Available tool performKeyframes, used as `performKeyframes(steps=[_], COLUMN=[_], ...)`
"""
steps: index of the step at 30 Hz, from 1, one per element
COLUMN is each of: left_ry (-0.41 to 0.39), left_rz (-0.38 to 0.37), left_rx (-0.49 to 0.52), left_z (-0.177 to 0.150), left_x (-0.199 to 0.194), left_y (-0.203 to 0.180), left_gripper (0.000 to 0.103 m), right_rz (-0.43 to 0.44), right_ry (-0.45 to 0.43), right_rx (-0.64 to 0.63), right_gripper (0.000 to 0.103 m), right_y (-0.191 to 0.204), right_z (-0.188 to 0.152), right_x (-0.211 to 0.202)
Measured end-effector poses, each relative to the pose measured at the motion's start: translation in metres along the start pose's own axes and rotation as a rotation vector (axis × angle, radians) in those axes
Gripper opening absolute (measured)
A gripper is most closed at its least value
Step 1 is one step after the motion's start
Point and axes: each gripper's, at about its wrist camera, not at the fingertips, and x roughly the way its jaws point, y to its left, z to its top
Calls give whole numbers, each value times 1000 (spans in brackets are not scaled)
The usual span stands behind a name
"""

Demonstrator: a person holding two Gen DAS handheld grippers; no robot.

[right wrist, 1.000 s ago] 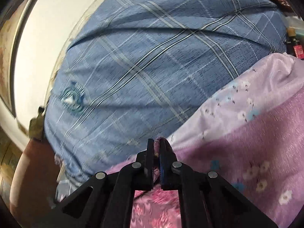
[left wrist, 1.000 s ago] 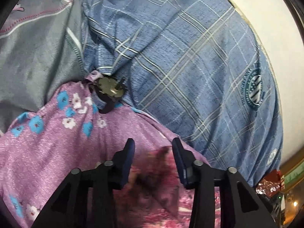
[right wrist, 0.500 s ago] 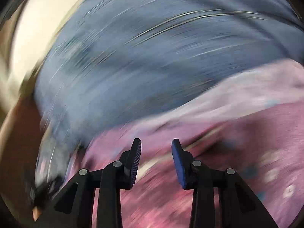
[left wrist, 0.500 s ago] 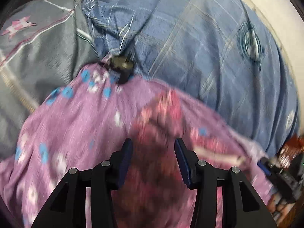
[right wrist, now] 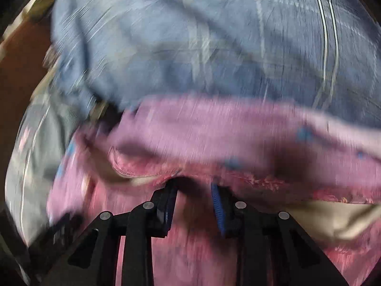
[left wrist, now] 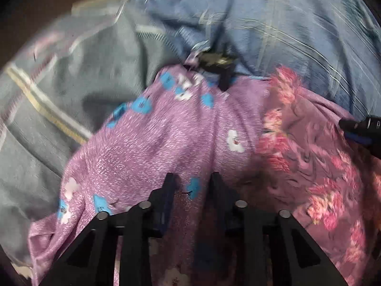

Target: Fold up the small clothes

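Left tongs (left wrist: pixel 191 186) agape, purple garment (left wrist: pixel 152 138) hem unclamped

Purple garment (left wrist: pixel 166 138) with blue and white flowers, pink-floral part (left wrist: pixel 321 166); blue plaid sheet (left wrist: pixel 285 23); grey blanket (left wrist: pixel 71 71)

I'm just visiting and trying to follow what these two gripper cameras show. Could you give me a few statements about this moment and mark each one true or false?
1. The left gripper is open above the purple flowered garment. True.
2. The right gripper is clamped shut on cloth. False: its jaws stand apart.
3. A blue plaid sheet lies beyond the garment. True.
4. The garment is plain white. False: it is purple with blue and white flowers.
5. A small dark object sits at the garment's far edge. True.
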Motion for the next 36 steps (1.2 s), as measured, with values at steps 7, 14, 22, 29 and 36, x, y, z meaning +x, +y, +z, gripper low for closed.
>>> performKeyframes(steps=[7,14,22,29,36], left_ry=[-113,45,0,45,196], left_rz=[-97,-39,167,-167,-371], left_rx=[-13,163,342,101,-125], left_z=[2,-21,-25,-48,-94], left_x=[-61,-36,-27,-98,-96], left_y=[0,-27,-31,4,24], left_gripper=[29,30,25,34,54], right_rz=[179,145,80,125,281], right_ry=[-22,145,210,49,-63], right_rx=[-107,-131,-120,153,646], right_gripper=[34,31,28,54,68], right_y=[43,70,-11,-86,-175], right_z=[-4,-52,-144,-204,-279], right_x=[-33,-15,-90,-195,-233])
